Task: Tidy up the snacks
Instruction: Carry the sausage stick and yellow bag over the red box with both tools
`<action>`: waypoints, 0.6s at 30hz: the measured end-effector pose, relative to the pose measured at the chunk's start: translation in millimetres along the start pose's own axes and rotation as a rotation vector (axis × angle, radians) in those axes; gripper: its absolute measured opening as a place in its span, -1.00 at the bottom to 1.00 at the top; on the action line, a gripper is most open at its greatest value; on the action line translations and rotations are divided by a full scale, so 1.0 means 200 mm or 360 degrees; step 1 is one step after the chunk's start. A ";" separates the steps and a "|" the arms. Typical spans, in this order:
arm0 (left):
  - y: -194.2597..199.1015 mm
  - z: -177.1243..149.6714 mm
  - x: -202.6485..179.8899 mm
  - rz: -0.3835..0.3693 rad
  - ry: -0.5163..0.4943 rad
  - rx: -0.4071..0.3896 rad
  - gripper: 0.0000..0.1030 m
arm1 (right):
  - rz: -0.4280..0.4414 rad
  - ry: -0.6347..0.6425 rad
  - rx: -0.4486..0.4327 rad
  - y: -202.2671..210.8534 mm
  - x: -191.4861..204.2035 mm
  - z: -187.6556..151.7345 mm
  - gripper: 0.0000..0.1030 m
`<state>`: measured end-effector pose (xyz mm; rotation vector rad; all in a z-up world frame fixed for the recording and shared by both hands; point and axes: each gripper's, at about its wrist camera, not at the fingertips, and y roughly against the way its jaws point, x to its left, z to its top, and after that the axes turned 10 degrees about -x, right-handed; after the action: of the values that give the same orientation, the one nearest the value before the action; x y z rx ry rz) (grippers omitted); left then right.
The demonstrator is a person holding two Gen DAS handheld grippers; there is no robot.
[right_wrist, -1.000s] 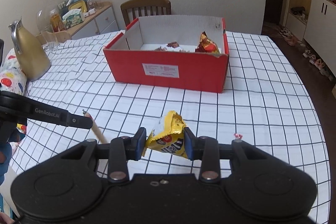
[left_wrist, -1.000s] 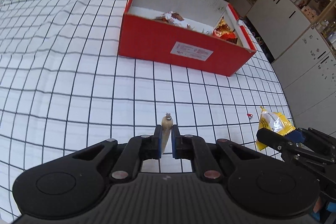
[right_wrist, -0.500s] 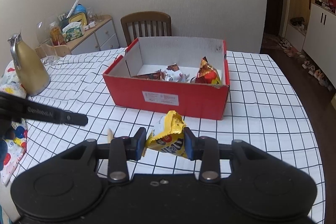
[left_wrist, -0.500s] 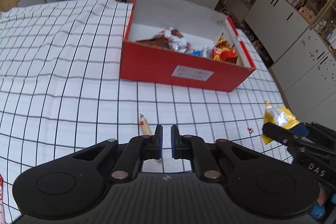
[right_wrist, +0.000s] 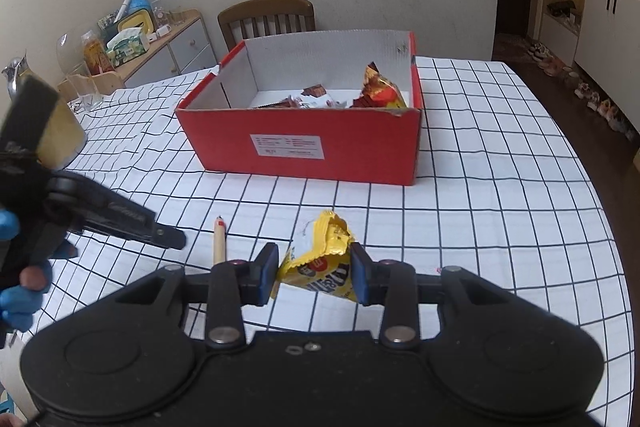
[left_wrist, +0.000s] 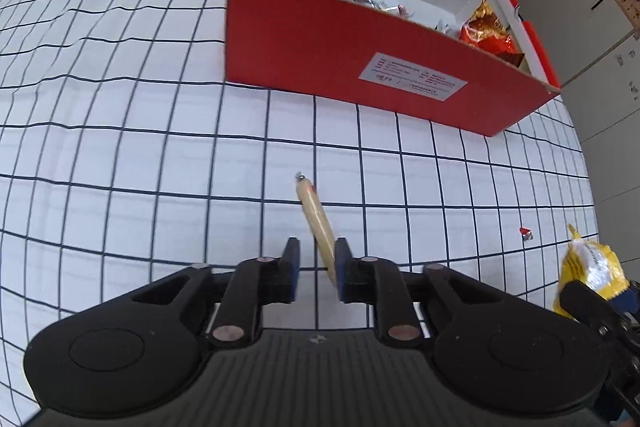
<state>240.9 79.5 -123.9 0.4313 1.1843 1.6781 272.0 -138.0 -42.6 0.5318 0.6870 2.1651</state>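
Here the left tongs (left_wrist: 314, 267) hang over the checked cloth (left_wrist: 120, 147) on the desk, jaws opening, with a thin beige sausage stick (left_wrist: 318, 227) lying between them. The stick sits close against the right-hand pad and clear of the left one, so nothing is clamped; its clipped end points toward the red box (left_wrist: 340, 59). From the right wrist view the same stick (right_wrist: 219, 241) lies flat on the cloth just beside the left tongs' finger (right_wrist: 132, 223), which a hand (right_wrist: 24, 279) in a blue glove carries.

The right tongs (right_wrist: 314, 273) are clenched on a yellow candy bag (right_wrist: 320, 259), both pads pressing its sides, the torn top standing up above the jaws. In the left wrist view that bag (left_wrist: 592, 267) shows at the right edge, held off the cloth.

The red box (right_wrist: 304, 143) stands open farther back on the desk, well apart from both tongs. Several wrapped snacks (right_wrist: 304, 99) lie on its white floor, and an orange-red packet (right_wrist: 380, 89) leans in its right corner. A tiny red scrap (left_wrist: 525, 233) rests on the cloth between the stick and the bag. A wooden chair (right_wrist: 266, 19) stands behind the desk, and a gold jug (right_wrist: 60, 131) sits at its left.
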 end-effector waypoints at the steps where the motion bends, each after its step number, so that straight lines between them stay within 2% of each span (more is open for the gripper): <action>1: -0.02 0.00 -0.01 0.0003 0.0020 0.0011 -0.39 | -0.0002 -0.0002 0.0000 0.00 -0.01 0.00 -0.29; 3: -0.06 0.00 -0.03 0.0011 0.0054 0.0022 -0.08 | -0.0003 -0.0008 -0.0001 0.01 -0.04 0.00 -0.29; 7: -0.11 -0.01 -0.09 0.0157 0.0011 0.0029 -0.07 | -0.0012 -0.0026 0.0006 0.02 -0.11 -0.01 -0.29; 13: -0.16 -0.03 -0.20 0.0274 -0.0063 0.0001 -0.09 | -0.0015 -0.0042 0.0009 0.03 -0.20 -0.03 -0.29; 15: -0.18 -0.04 -0.23 0.0298 -0.0071 0.0005 -0.34 | -0.0014 -0.0032 0.0010 0.03 -0.22 -0.03 -0.29; 17: -0.20 -0.05 -0.25 0.0319 -0.0055 0.0003 -0.45 | -0.0009 -0.0030 0.0014 0.03 -0.24 -0.03 -0.29; 18: -0.20 -0.06 -0.26 0.0325 -0.0052 -0.0004 -0.62 | -0.0005 -0.0029 0.0015 0.03 -0.25 -0.04 -0.29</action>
<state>276.0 30.0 -151.5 0.5921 1.1450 1.8390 294.1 -182.6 -51.1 0.5545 0.6882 2.1527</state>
